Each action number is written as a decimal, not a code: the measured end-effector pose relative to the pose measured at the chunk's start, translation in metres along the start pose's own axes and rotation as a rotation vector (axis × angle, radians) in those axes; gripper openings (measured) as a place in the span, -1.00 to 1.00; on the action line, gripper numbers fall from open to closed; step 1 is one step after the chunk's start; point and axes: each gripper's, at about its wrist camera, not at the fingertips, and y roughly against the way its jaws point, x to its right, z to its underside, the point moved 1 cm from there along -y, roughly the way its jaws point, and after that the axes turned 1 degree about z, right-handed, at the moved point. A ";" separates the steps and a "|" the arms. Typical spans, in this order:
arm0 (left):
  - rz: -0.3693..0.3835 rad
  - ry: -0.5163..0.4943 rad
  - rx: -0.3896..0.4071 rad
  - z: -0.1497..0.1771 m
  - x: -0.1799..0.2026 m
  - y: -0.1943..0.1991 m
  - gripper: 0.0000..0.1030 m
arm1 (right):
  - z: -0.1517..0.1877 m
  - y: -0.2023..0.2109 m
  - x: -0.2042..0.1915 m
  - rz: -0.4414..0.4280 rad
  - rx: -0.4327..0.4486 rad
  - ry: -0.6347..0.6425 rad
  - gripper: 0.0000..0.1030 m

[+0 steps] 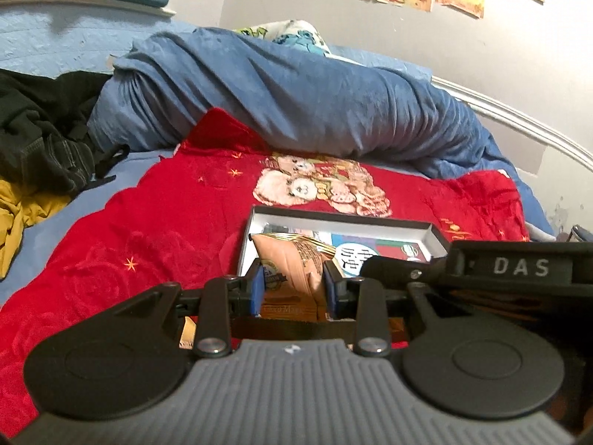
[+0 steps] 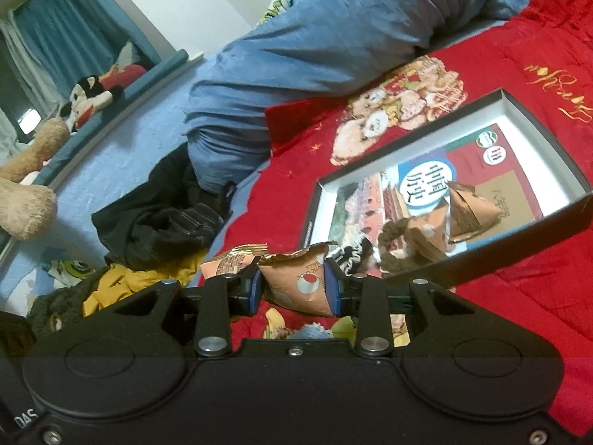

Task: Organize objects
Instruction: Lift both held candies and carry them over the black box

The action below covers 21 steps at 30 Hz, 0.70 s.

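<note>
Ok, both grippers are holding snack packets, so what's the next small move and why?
Probably carry the right gripper and its packet over the open box and let go, since one packet already lies inside it.

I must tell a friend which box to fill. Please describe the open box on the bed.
Find the red blanket with the teddy-bear picture. The box lies on it beside the bears: shallow, lidless, black outside, white inside. Only it holds a printed book cover and a tan snack packet.
</note>
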 end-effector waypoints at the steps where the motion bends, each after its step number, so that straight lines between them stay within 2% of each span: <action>1: 0.000 0.004 0.006 -0.001 -0.001 0.000 -0.27 | -0.002 0.002 0.000 -0.005 0.005 -0.002 -0.36; 9: -0.004 0.075 0.026 -0.014 -0.017 -0.003 -0.27 | -0.029 0.022 0.011 -0.051 0.084 -0.029 -0.37; 12: -0.012 0.059 0.049 -0.029 -0.019 -0.011 -0.27 | -0.046 0.033 0.016 -0.085 0.118 -0.040 -0.37; 17: -0.004 0.092 0.087 -0.058 -0.028 -0.018 -0.27 | -0.074 0.049 0.017 -0.152 0.189 -0.028 -0.37; 21: -0.003 0.081 0.129 -0.083 -0.030 -0.016 -0.27 | -0.089 0.055 0.017 -0.166 0.222 -0.038 -0.37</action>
